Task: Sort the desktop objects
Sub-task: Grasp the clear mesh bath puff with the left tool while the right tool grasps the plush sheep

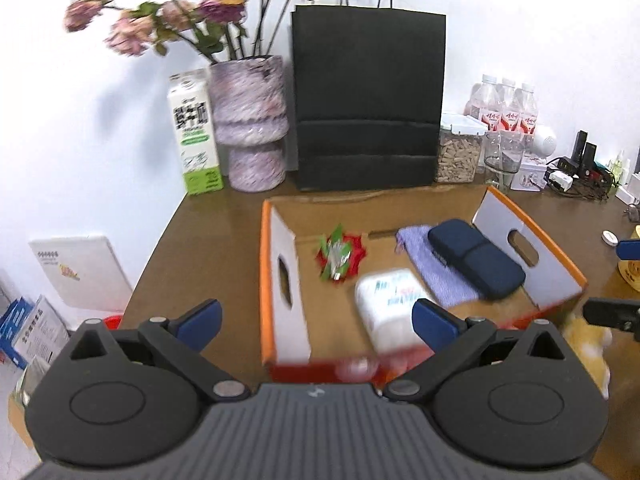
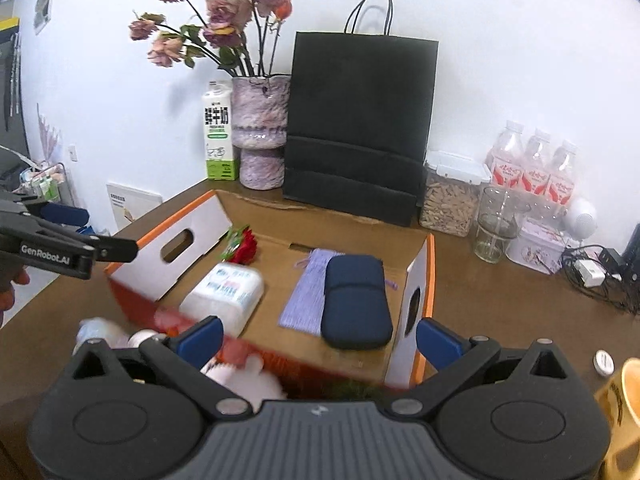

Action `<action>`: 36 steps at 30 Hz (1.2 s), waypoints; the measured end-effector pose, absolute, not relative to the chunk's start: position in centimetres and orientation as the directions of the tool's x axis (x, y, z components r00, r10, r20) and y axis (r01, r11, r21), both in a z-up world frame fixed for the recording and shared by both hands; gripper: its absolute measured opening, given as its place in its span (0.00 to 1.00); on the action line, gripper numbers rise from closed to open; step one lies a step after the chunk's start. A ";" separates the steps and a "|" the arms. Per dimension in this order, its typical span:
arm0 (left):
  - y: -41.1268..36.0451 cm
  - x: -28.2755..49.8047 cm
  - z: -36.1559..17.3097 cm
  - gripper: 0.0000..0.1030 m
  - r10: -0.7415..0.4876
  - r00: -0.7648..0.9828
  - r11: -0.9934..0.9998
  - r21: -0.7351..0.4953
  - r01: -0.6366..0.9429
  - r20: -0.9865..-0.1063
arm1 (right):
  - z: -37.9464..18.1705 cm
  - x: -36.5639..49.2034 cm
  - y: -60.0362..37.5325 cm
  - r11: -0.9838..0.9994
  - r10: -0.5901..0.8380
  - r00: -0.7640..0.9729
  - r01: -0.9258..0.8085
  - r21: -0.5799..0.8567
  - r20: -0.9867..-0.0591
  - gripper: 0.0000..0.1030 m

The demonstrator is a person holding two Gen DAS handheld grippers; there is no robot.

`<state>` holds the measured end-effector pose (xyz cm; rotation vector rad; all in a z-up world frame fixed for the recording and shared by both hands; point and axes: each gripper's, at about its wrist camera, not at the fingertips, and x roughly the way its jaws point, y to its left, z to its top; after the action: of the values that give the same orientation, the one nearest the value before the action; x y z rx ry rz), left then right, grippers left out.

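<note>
Left gripper: I am holding it spread wide, gripping nothing.
Right gripper: likewise spread, empty.
Risk: I am hovering close over the box; its near wall could snag my fingers.

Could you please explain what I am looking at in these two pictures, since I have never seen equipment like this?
A person holds a handheld gripper in each hand, and each carries a camera looking along its own blue-tipped fingers. One picture is from the left gripper, the other from the right gripper. Both are open and hold nothing. On the brown desk is an open cardboard box containing a dark blue case lying on a purple cloth, a white packet and a red and green item. Behind stand a black paper bag, a vase and a milk carton.
</note>
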<state>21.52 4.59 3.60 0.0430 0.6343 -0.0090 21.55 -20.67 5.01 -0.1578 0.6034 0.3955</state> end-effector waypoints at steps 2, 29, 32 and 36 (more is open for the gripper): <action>5.0 19.8 3.1 1.00 0.005 0.811 1.000 0.025 0.012 -0.585 | 4.5 19.9 -21.0 0.912 0.321 0.757 -0.409 -0.029 -0.569 1.00; 5.8 12.2 -2.4 1.00 0.030 0.809 0.995 -0.062 -0.081 -0.587 | -2.2 13.4 -21.9 0.949 0.280 0.783 -0.315 0.034 -0.555 1.00; 5.9 12.7 -2.7 1.00 0.030 0.803 0.995 -0.062 -0.083 -0.595 | -2.5 14.1 -21.9 0.945 0.275 0.786 -0.328 0.003 -0.554 1.00; 5.9 13.4 -3.2 1.00 0.034 0.791 0.995 -0.052 -0.082 -0.611 | -2.7 15.3 -22.0 0.933 0.289 0.780 -0.360 -0.020 -0.556 1.00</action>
<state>13.40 5.85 -3.18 -0.0769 0.6563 0.0624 15.28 -22.02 -2.72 -0.1280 0.5788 0.3514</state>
